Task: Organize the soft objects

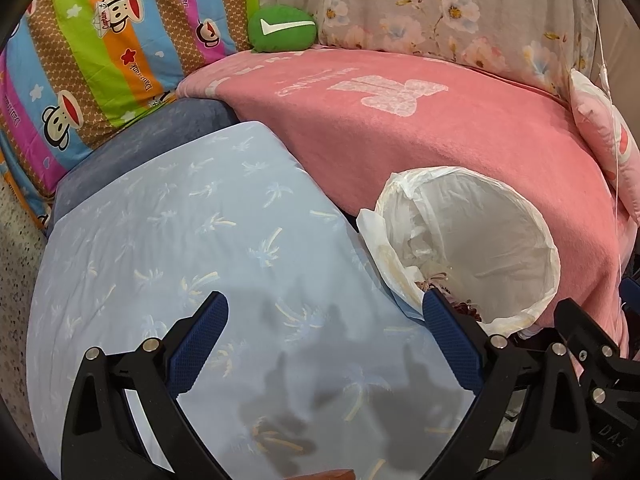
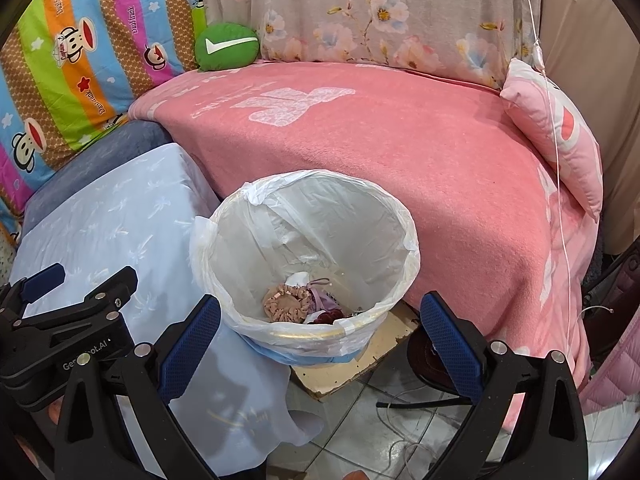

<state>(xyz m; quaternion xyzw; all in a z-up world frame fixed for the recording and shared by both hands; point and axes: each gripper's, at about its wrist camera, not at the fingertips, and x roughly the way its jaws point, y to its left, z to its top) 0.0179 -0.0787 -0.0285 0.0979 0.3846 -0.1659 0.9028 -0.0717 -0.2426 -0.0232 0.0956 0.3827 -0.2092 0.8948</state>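
Note:
A round bin (image 2: pixel 404 220) lined with a white plastic bag stands between a pale blue cloth-covered seat (image 2: pixel 108 220) and a pink blanket (image 2: pixel 400 140). Inside lie a beige scrunchie (image 2: pixel 286 304), a dark red one (image 2: pixel 330 317) and other small soft pieces. My right gripper (image 2: pixel 318 344) hangs open just in front of the bin with nothing between its fingers. My left gripper (image 1: pixel 326 344) is open over the blue cloth (image 1: pixel 180 240), empty, with the bin (image 1: pixel 548 248) to its right. A green round cushion (image 1: pixel 282 28) sits at the back.
A striped monkey-print quilt (image 1: pixel 80 60) rises on the left and a floral pillow (image 2: pixel 380 12) at the back. A pink pillow (image 2: pixel 560 136) leans at the right. Below the bin are a cardboard piece (image 2: pixel 360 364), tiled floor (image 2: pixel 360 432) and loose cables (image 2: pixel 404 420).

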